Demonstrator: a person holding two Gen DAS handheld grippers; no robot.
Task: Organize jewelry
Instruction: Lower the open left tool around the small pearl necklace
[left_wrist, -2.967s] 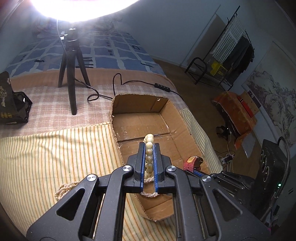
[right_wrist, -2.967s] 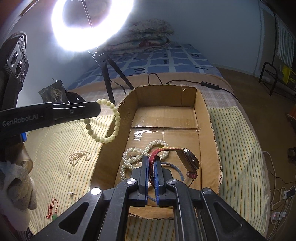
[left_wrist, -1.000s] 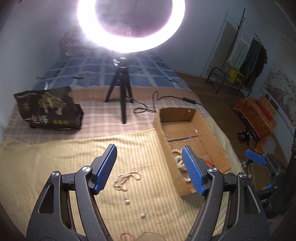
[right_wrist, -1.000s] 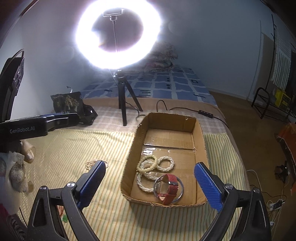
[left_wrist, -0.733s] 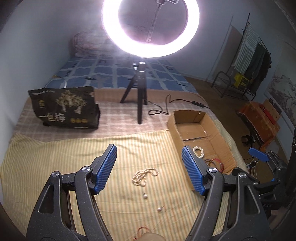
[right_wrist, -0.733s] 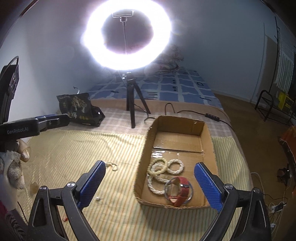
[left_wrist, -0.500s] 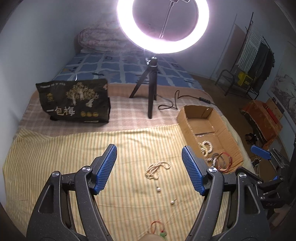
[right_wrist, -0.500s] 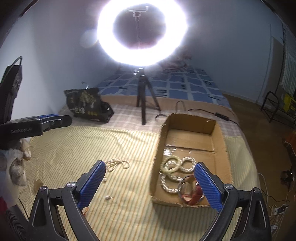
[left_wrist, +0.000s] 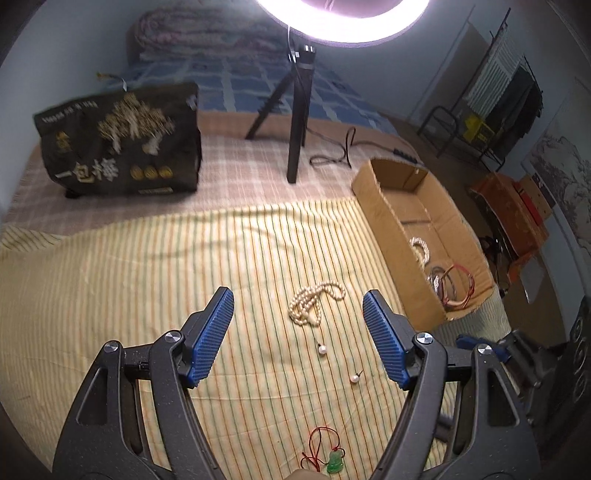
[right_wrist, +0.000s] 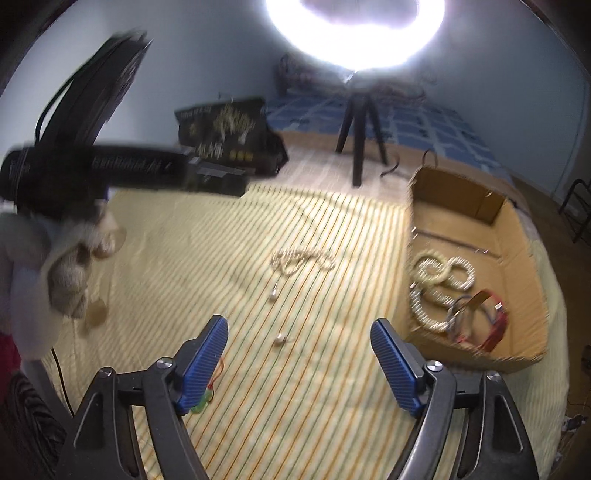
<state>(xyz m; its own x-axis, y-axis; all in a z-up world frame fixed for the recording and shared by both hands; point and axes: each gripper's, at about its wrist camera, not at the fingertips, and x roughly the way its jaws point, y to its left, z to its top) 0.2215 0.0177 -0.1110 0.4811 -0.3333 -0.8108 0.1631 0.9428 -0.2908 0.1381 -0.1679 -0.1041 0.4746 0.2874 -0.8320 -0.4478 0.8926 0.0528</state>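
Nearest the left gripper (left_wrist: 297, 341), whose fingers stand wide and empty, a green pendant (left_wrist: 335, 460) is cut off at the frame's edge. Beyond it, two loose pearls (left_wrist: 322, 349) and a pearl necklace (left_wrist: 316, 300) lie on the striped bedspread (left_wrist: 147, 266). Blur smears the right gripper (right_wrist: 299, 363), fingers closing on nothing, the box (right_wrist: 517, 229) of bracelets, and the far black bag (left_wrist: 118, 144), reading "一包梅".

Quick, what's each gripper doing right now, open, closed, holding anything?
Left gripper: open, holding nothing, above the yellow striped cloth.
Right gripper: open but closing, nothing between its blue ribbed pads.
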